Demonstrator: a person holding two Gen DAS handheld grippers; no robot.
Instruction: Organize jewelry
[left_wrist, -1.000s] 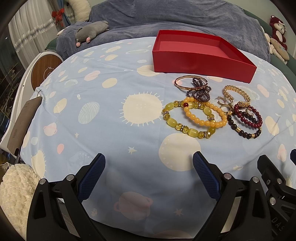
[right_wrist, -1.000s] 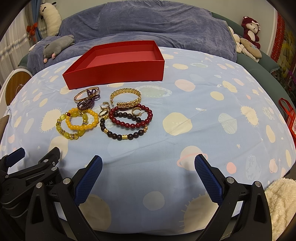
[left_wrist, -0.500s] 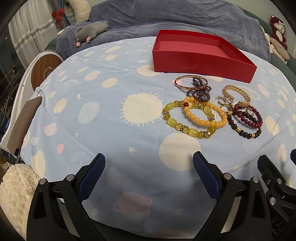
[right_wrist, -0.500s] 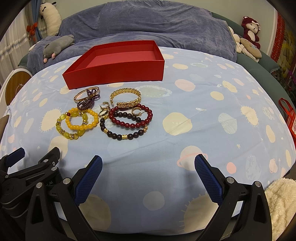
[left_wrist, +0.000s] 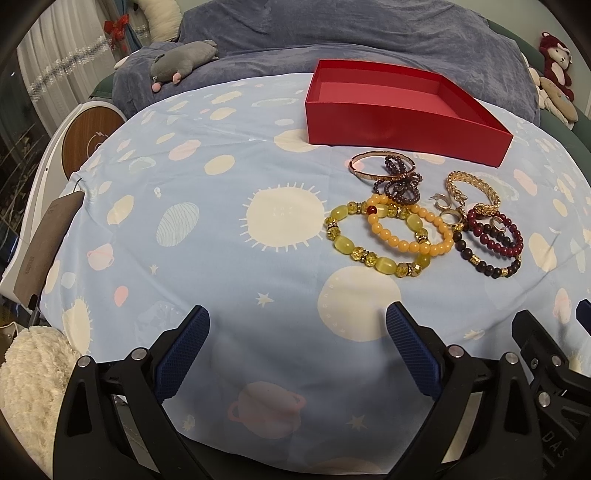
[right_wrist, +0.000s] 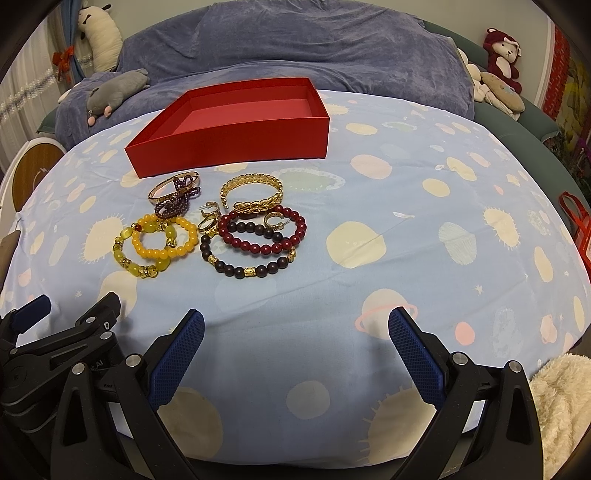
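Both the left tool (left_wrist: 297, 325) and the right tool (right_wrist: 295, 326) hang with blue-padded fingers spread wide and nothing between them, near the front edge of the pale blue planet-print cloth (right_wrist: 388, 192) covering the surface. The jewelry lies in a touching cluster ahead of them: an orange bead bracelet (right_wrist: 165, 236) overlapping a yellow-green stone bracelet (left_wrist: 373, 240), a dark red bead bracelet (right_wrist: 264, 230), and a gold leaf-pattern cuff (right_wrist: 251, 192). Just beyond sits the open red cardboard box (right_wrist: 236, 138), its inside bare.
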